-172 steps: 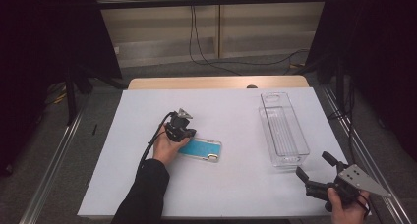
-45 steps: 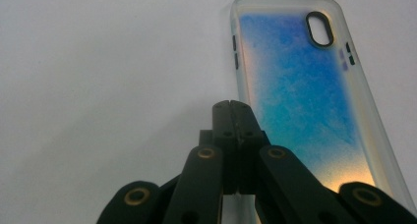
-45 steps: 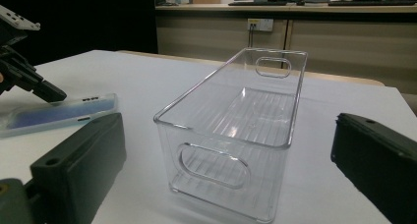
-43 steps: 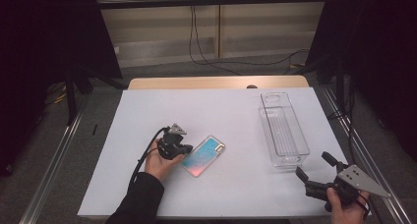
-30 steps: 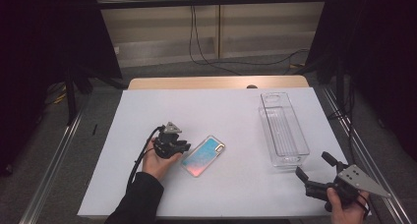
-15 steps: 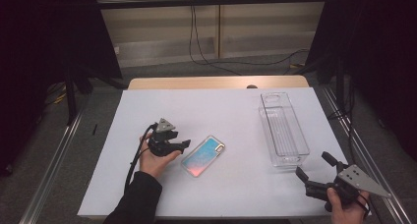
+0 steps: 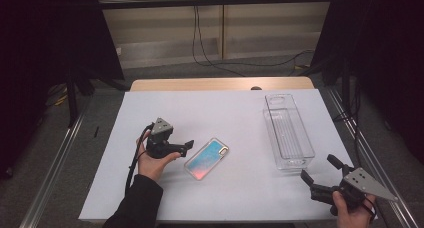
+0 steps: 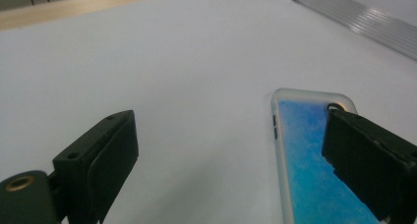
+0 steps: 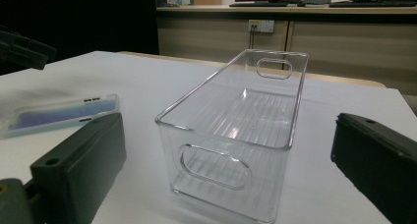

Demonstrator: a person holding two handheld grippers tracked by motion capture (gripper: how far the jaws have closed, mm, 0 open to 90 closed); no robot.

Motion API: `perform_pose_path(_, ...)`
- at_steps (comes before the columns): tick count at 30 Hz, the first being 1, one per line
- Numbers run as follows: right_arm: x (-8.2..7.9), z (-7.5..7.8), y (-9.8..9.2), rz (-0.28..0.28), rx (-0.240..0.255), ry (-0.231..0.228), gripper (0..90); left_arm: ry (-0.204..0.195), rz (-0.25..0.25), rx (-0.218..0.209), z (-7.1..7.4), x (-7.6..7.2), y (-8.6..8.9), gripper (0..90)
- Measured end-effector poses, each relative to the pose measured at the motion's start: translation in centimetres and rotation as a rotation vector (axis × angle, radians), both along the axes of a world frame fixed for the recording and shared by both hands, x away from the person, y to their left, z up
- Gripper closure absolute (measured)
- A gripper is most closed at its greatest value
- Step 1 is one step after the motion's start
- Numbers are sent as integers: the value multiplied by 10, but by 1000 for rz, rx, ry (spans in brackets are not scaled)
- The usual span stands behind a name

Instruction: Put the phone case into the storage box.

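Phone case [image 7: 207,159]: clear frosted rim, back shading turquoise-blue to pink-orange. Bin [image 7: 288,132]: colourless see-through plastic, ribbed floor. Table cover [image 7: 225,113]: plain white; wood edge [image 7: 220,83] beyond it, light tan. Left gripper [image 7: 186,146] and right gripper [image 7: 318,171]: black jaws, grey three-cornered plates. Sleeve [image 7: 135,203]: black.

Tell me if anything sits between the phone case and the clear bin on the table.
Nothing visible does. Bare white table lies between the phone case and the clear bin. The left gripper, whose jaws have just been opening, sits at the case's other end, fingers apart and not gripping it.
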State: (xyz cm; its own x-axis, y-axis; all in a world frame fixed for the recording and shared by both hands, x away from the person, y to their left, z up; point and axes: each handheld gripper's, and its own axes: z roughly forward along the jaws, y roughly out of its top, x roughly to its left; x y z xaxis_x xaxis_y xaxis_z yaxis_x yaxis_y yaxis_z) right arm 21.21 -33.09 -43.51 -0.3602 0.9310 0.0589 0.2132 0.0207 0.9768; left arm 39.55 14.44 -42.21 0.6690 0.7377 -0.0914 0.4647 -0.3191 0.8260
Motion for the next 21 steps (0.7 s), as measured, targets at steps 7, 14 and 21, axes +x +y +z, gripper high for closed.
perform_pose_path(7,0,0,0,-3,0,-1,0,-70,23,-32,15,-10,4,52)
perform_pose_path(14,0,0,0,-3,0,-2,0,-48,6,-53,20,-17,8,51)
perform_pose_path(21,0,0,0,-2,-3,-3,0,2,-41,-68,18,-23,13,61)
